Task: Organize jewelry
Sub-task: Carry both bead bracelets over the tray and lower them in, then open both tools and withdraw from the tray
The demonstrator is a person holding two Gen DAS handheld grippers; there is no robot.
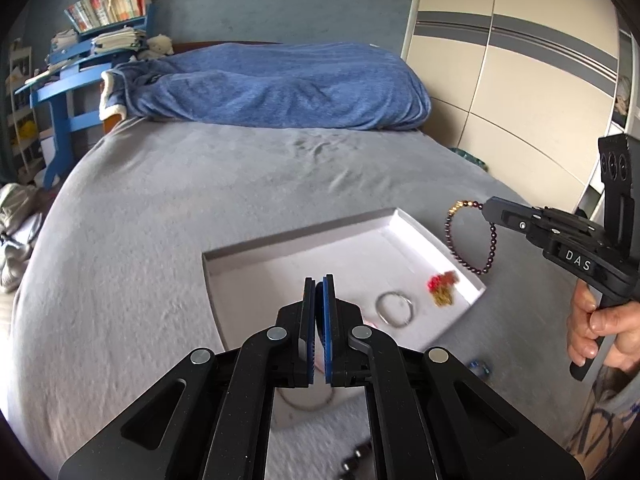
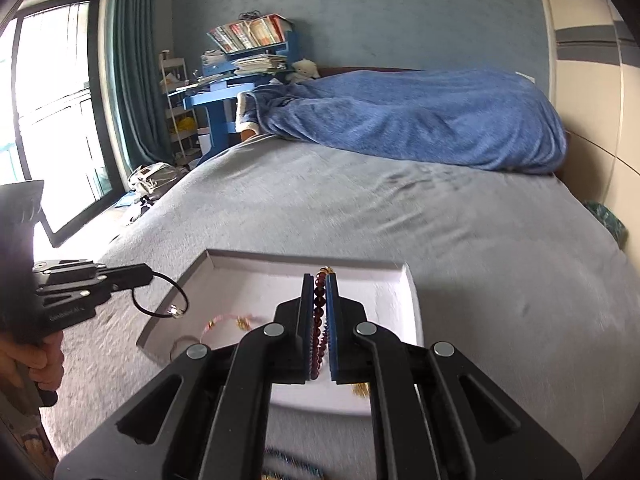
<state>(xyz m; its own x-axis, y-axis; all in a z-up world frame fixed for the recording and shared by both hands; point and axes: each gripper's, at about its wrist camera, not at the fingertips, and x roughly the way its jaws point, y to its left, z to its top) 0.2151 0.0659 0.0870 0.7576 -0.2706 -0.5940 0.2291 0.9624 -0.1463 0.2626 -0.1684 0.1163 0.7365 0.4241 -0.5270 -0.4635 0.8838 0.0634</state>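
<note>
A shallow white tray (image 1: pixel 396 216) lies on the grey bed. In it are a silver bangle (image 1: pixel 394 308), a red and gold piece (image 1: pixel 442 288) and a pink cord bracelet (image 2: pixel 224 320). My left gripper (image 1: pixel 319 285) is shut on a thin black cord bracelet (image 2: pixel 160 296) with a silver bead, which hangs just off the tray's left edge (image 2: pixel 176 288). The same gripper (image 2: pixel 149 277) shows at the left of the right wrist view. My right gripper (image 2: pixel 319 280) is shut on a dark red bead bracelet (image 1: pixel 472 240) with gold beads. It holds the bracelet in the air beside the tray's right side, as the left wrist view shows (image 1: pixel 486 206).
A blue blanket (image 1: pixel 280 84) is heaped at the bed's far end. A cream wardrobe (image 1: pixel 500 80) runs along the right, and a blue desk (image 2: pixel 224 100) and a window (image 2: pixel 52 100) are at the left. Small items (image 1: pixel 480 368) and a striped piece (image 2: pixel 292 466) lie on the bed near me.
</note>
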